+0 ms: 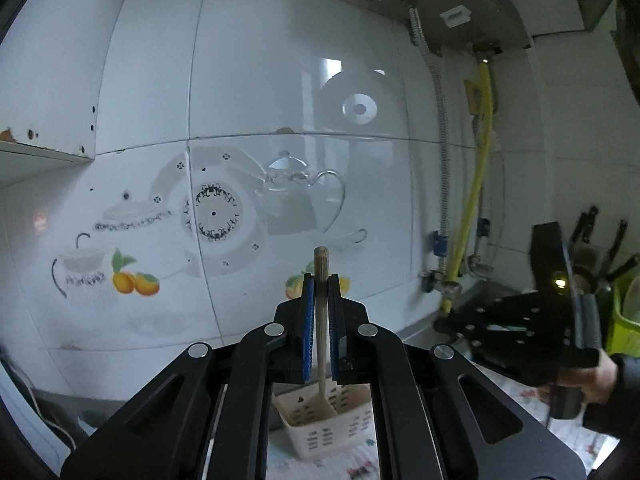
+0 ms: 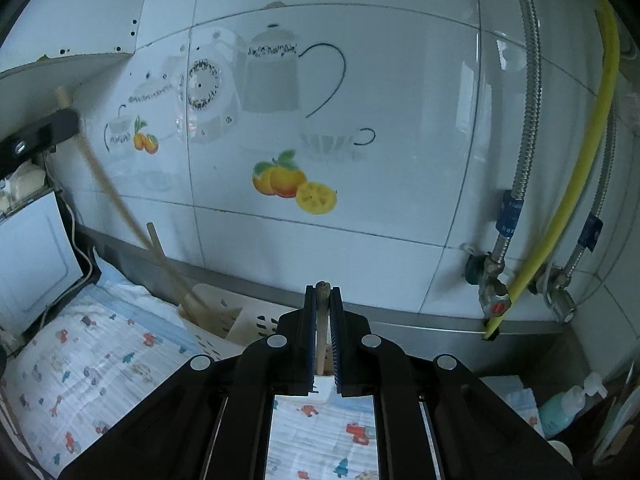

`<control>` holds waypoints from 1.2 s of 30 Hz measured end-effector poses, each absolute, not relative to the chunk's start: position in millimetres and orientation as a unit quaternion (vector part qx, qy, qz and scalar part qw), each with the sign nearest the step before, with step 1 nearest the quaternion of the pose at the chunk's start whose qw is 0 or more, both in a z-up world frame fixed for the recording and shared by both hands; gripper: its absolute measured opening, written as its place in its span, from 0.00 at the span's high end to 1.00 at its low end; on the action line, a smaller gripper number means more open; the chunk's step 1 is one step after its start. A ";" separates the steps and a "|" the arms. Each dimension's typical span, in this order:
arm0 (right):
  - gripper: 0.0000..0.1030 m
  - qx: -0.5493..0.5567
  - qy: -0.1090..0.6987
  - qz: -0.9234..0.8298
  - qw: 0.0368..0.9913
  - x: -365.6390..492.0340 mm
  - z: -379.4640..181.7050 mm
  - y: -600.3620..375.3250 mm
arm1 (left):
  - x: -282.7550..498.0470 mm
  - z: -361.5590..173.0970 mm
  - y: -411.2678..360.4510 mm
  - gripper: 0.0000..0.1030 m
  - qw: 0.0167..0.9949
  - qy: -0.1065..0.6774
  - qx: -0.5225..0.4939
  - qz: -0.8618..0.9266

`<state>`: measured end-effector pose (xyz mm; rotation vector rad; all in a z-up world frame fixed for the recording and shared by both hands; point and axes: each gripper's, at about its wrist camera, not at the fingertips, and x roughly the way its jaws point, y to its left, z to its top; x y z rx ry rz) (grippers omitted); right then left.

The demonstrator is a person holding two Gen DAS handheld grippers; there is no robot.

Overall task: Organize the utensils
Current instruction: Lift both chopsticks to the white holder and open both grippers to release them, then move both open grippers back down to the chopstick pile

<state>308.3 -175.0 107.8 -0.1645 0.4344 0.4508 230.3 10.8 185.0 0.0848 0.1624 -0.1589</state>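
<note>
Wooden utensil [image 1: 321,320] is clamped upright in my left tongs [image 1: 321,280], its end below them over the white basket [image 1: 320,428]; right tongs [image 2: 323,292] grasp another wooden handle [image 2: 321,344].

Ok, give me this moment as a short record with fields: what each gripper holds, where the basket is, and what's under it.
left gripper: shut on a long wooden spatula, blade end down in the basket
right gripper: shut on a thin wooden stick
basket: white perforated plastic utensil basket, against the tiled wall
surface: printed cloth with small cartoon vehicles
</note>
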 end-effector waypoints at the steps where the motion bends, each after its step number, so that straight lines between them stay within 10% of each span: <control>1: 0.93 -0.081 0.215 0.221 0.948 308.7 107.4 -175.7 | 235.4 182.7 10.2 0.95 0.993 0.086 0.045 -0.074; 18: 0.78 -0.073 0.182 0.257 0.946 248.2 125.2 -190.0 | 266.2 141.6 26.7 0.92 0.982 0.163 0.008 -0.095; 36: 0.65 -0.052 0.188 0.291 0.936 114.1 92.1 -215.9 | 113.5 87.8 39.4 0.92 0.970 0.219 -0.007 -0.108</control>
